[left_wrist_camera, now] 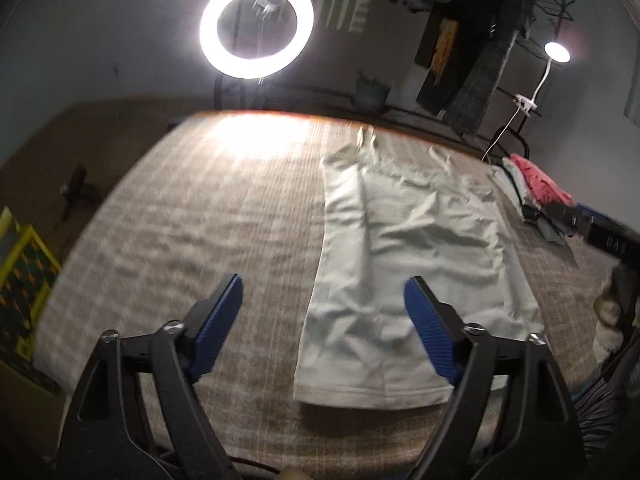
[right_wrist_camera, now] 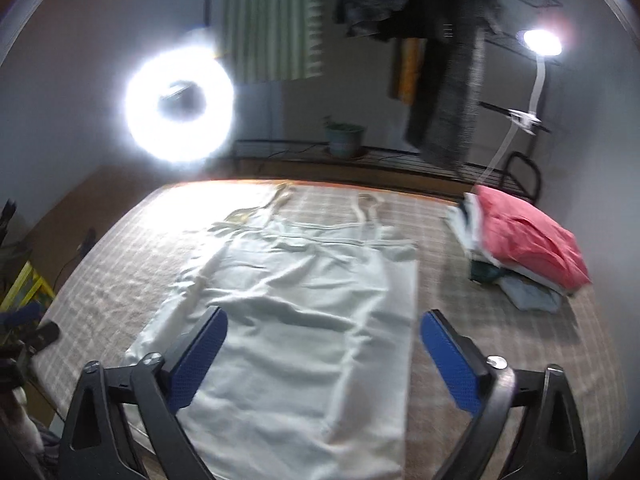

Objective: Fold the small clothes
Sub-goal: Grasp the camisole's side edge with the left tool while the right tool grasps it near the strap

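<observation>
A pale mint strappy top lies flat on the checked table cover, straps toward the far edge, hem toward me, both long sides folded inward. My left gripper is open and empty, held above the hem's left corner. In the right wrist view the same top fills the middle, and my right gripper is open and empty above its lower part. The right gripper's body shows at the right edge of the left wrist view.
A pile of folded clothes with a pink piece on top sits at the table's right far corner. A bright ring light stands behind the far edge. A clothes rack and a desk lamp stand at the back right.
</observation>
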